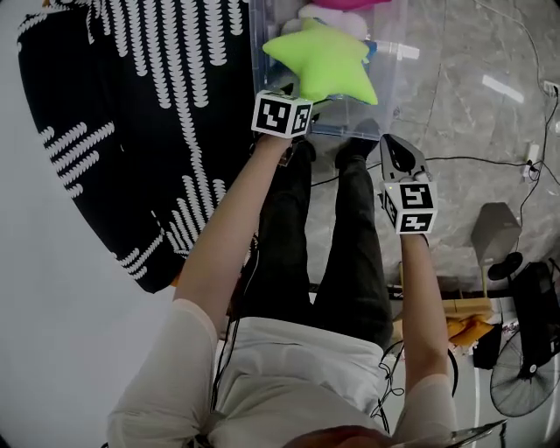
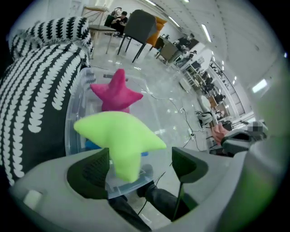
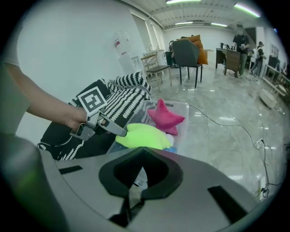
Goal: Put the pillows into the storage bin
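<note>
Lime star pillow (image 2: 120, 136) sat over the bin (image 1: 394, 87) between our released left tongs (image 2: 140, 165); our right tongs (image 3: 142, 154) were clenched, empty.

Bright, even indoor light; ceiling strip lights (image 3: 247, 8) glare on glossy floor (image 1: 503, 88); gripper views fisheye-warped, corners dark, foreground soft.

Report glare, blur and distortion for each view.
Head view: sharp, with white glare streaks on the glossy floor. Left gripper view: fisheye bending, dark corners, green pillow slightly soft, green smear at right edge. Right gripper view: same fisheye vignette; ceiling lights mirrored in the floor.
</note>
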A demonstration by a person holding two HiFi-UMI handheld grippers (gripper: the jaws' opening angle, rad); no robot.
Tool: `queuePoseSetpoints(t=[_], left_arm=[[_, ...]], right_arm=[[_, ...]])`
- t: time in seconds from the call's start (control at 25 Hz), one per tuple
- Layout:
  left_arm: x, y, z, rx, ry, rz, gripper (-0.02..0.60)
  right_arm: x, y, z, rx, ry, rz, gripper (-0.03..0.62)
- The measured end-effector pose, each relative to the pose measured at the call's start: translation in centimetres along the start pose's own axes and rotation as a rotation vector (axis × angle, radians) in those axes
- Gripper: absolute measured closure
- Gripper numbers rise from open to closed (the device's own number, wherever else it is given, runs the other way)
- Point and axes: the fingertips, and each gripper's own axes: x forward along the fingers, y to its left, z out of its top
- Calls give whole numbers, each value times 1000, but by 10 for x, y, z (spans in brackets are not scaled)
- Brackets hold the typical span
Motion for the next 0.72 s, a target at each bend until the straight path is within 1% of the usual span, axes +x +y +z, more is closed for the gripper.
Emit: queuePoseSetpoints(t=[0.08, 0.2, 0.32, 0.48, 0.56, 0.72], left_arm=[[-8, -5, -1, 50, 15, 7, 164], [-24, -11, -4, 79, 17, 15, 164], [-47, -19, 0, 88, -21, 24, 166], [-83, -47, 6, 93, -65, -16, 166], [-108, -61, 10, 109, -85, -20, 166], [-165, -91, 29, 169, -157, -18, 166]], right_arm=[[-4, -2, 3, -10, -2, 6, 592], [-13, -1, 12, -34, -6, 11, 592], [-25, 0, 28, -58, -20, 11, 592], [-52, 6, 53, -76, -39, 10, 592], [-70, 13, 67, -75, -54, 13, 592], [-107, 27, 97, -66, -93, 15, 592]])
